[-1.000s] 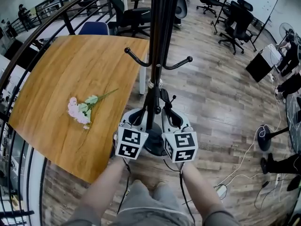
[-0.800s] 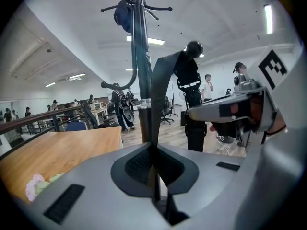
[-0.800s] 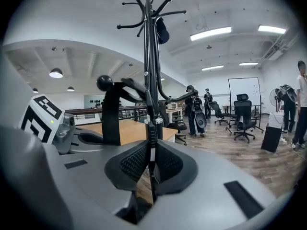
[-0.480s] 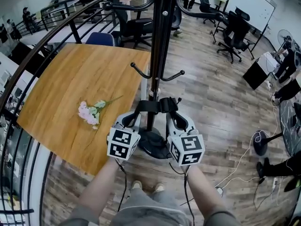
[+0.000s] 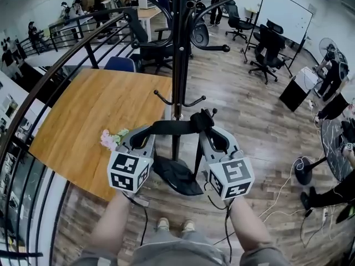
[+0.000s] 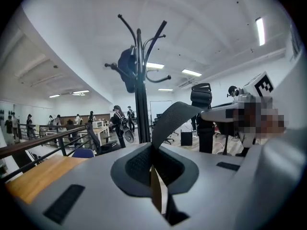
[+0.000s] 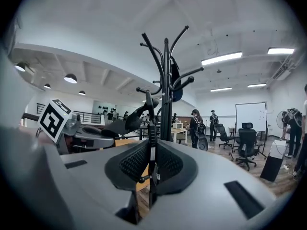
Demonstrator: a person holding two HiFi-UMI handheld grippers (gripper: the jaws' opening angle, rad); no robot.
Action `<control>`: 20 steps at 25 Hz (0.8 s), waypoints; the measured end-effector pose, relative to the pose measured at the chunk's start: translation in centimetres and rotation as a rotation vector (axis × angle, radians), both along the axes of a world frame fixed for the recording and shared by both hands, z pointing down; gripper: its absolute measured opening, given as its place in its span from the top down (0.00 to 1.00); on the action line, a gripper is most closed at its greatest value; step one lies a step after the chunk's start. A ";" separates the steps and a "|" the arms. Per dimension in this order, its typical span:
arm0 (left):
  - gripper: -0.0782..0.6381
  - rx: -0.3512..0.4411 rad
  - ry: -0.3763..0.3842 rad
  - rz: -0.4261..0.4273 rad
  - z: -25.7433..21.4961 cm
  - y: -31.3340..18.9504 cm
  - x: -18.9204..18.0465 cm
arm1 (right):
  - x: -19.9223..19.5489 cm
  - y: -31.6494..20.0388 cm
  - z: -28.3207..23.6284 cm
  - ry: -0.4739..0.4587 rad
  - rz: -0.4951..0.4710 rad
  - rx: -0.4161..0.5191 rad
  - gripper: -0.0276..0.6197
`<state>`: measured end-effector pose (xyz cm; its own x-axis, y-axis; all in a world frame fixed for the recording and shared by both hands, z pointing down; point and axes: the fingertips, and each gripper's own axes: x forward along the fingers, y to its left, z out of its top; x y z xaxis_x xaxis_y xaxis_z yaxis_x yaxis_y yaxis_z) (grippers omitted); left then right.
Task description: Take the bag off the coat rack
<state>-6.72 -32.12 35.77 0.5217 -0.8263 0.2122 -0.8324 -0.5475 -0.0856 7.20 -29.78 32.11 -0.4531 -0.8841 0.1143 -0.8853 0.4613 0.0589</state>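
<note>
Up it comes — strap [image 5: 173,127] stretched taut between both claws!
Left gripper [image 5: 145,137] and right gripper [image 5: 206,129] clench the strap; the bag [image 5: 176,175] has risen, dangling against the coat rack [image 5: 178,65] pole — looks nearly free.

Wood-plank floor [image 5: 249,121]; wooden table [image 5: 94,115] beside a curved black railing [image 5: 41,86]; office chairs [image 5: 265,51] and whiteboard [image 5: 285,15] beyond; strip lights [image 7: 221,58] overhead.

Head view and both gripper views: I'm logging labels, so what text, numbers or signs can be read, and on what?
No readable words or numbers anywhere.
Left marker cube, right marker cube: square code patterns, not text.
Whiteboard: looks blank.
Tag on bag strap: too small to read.
</note>
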 end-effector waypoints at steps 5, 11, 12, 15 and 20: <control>0.87 0.075 0.016 0.033 -6.4 2.2 -0.5 | -0.3 3.2 -5.9 0.018 -0.044 0.056 0.87; 0.87 0.182 -0.062 0.062 -10.7 5.1 -0.6 | 0.4 6.2 -9.7 -0.074 -0.115 0.081 0.87; 0.87 0.194 -0.069 0.069 -11.0 5.8 -0.5 | 0.5 6.8 -10.0 -0.074 -0.121 0.088 0.87; 0.87 0.201 -0.069 0.087 -11.5 7.3 -0.6 | 0.6 8.1 -10.3 -0.064 -0.135 0.098 0.87; 0.87 0.204 -0.063 0.108 -11.4 9.2 -0.2 | 0.9 9.6 -10.1 -0.083 -0.156 0.082 0.87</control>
